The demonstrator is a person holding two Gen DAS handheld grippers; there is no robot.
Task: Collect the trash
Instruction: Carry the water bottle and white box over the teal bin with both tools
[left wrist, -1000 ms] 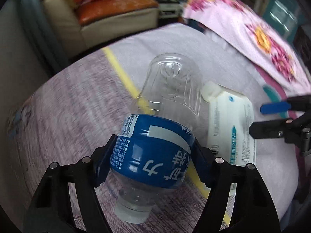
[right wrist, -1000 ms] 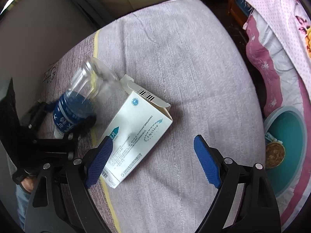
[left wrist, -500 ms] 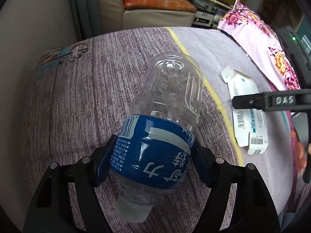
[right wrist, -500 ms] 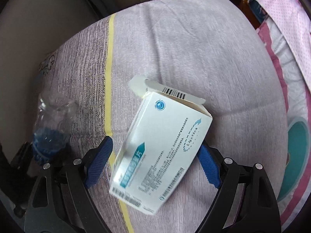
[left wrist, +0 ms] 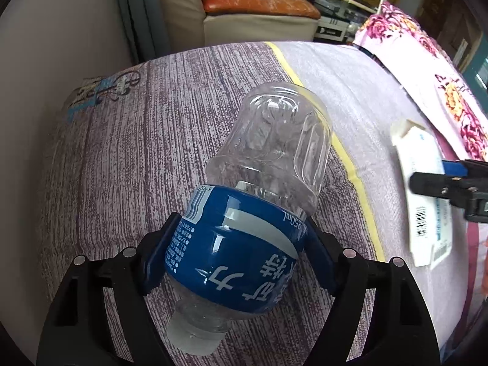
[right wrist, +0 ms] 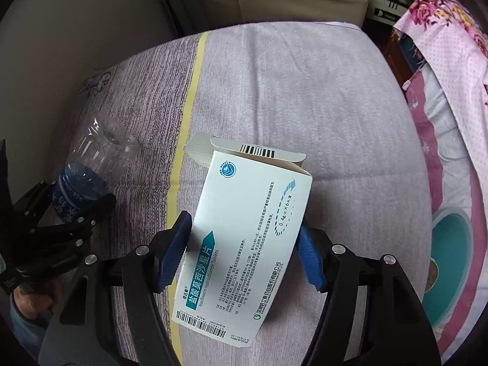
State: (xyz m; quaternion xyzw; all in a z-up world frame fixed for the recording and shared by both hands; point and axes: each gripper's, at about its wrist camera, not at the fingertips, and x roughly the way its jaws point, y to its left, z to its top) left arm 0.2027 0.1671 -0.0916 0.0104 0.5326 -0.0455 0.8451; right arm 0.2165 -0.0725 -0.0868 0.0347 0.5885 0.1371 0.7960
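My left gripper (left wrist: 241,253) is shut on an empty clear plastic bottle (left wrist: 262,183) with a blue label, held above the bed with its cap end toward the camera. The bottle also shows in the right wrist view (right wrist: 91,170), at the left, with the left gripper (right wrist: 64,213) around it. My right gripper (right wrist: 245,250) is shut on a white medicine box (right wrist: 244,238) with its end flap open. The blue pads press on both long sides. The box also shows at the right edge of the left wrist view (left wrist: 424,189), with the right gripper (left wrist: 451,180) on it.
A bed with a striped purple cover (right wrist: 305,91) and a yellow stripe (right wrist: 189,116) lies below both grippers. A pink floral quilt (right wrist: 451,45) hangs at the right. A teal basin (right wrist: 448,262) is on the floor at the right. A sofa (left wrist: 244,9) stands behind the bed.
My right gripper has closed on the medicine box, which was lying between open jaws before. The left gripper has kept its hold on the bottle and swung its view left across the bed.
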